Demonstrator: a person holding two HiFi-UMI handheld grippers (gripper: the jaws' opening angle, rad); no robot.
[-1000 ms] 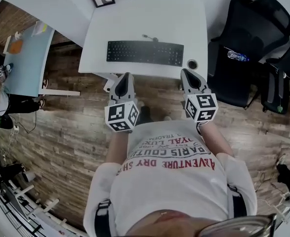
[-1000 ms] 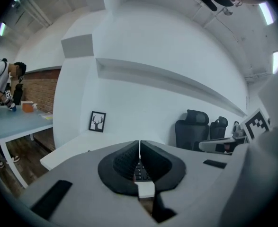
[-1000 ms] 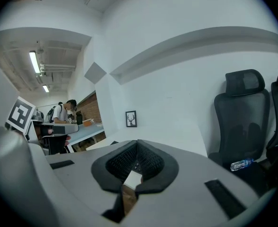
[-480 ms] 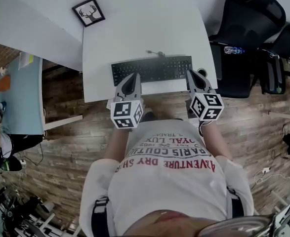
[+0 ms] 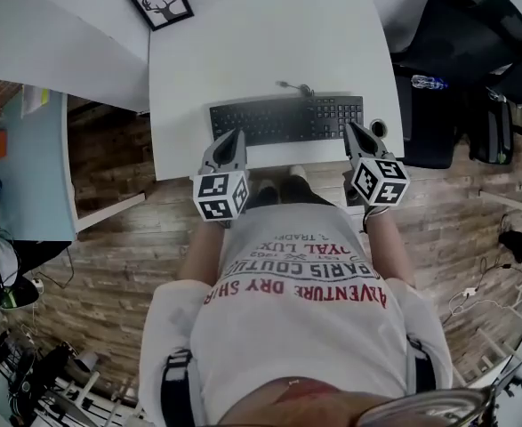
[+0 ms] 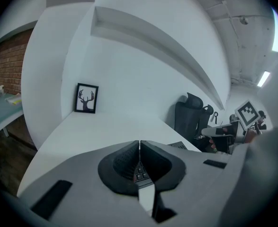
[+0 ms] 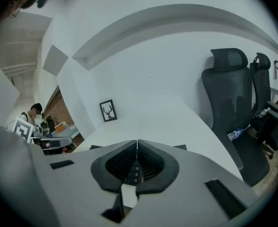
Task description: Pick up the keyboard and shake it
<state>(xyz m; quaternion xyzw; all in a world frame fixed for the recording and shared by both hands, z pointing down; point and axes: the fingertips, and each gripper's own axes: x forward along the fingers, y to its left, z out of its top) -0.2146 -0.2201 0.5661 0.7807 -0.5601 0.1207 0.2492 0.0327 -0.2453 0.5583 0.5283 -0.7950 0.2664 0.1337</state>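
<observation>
A black keyboard point(image 5: 287, 119) lies flat on the white desk point(image 5: 243, 52), close to its front edge. My left gripper point(image 5: 231, 136) is shut and empty, its tip over the keyboard's left end. At the keyboard's right end sits my right gripper point(image 5: 354, 130), also shut and holding nothing. In the left gripper view the jaws meet in a thin line, and a few keys point(image 6: 139, 173) show below them. The right gripper view gives the same picture, with keys point(image 7: 133, 174) under the closed jaws and the keyboard's far corner point(image 7: 180, 147) beyond.
A framed deer picture point(image 5: 163, 1) stands at the desk's far left corner. A small round dark object point(image 5: 378, 128) sits just right of the keyboard. Black office chairs point(image 5: 461, 34) holding a water bottle point(image 5: 429, 82) stand to the right. A light blue table point(image 5: 20, 167) is at the left.
Both grippers have moved forward from over the floor to the desk's front edge, and now reach the keyboard's two ends. Their jaws have stayed shut.
</observation>
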